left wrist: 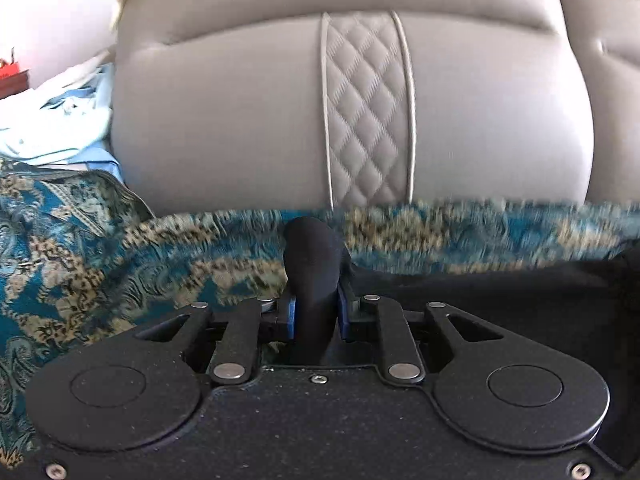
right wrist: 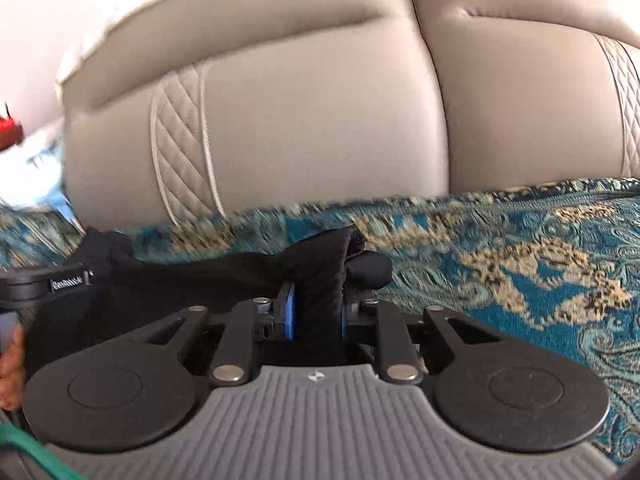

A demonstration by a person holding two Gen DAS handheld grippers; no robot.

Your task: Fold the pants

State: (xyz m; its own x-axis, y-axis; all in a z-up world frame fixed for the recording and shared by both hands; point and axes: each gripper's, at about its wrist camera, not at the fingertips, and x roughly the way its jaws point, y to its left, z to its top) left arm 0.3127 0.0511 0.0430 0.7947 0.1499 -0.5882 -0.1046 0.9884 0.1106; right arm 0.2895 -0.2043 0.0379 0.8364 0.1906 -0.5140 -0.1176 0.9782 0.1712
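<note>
Left wrist view: left gripper [left wrist: 314, 312] jaws pinching black fabric pants [left wrist: 314, 264] — right gripper [right wrist: 316, 312] jaws likewise clamped on them, above teal-and-gold patterned sofa cover [right wrist: 520, 264]. Fold apparently only under way; laying flat, smoothing left.

We've got two fisheye cams, one riding on each of the tongs, both looking forward and a bit downward along the fingers, low and close over the teal patterned cover [left wrist: 80, 240] toward the beige sofa backrest [left wrist: 240, 120]. The left wrist view faces the quilted strip [left wrist: 368, 120] pretty much head-on, while the right wrist view sits tilted, with that strip off to its left. Both share the backrest, the cover and the black pants [right wrist: 200, 280]; the right view also catches the left tongs [right wrist: 24, 284] at its left edge.
</note>
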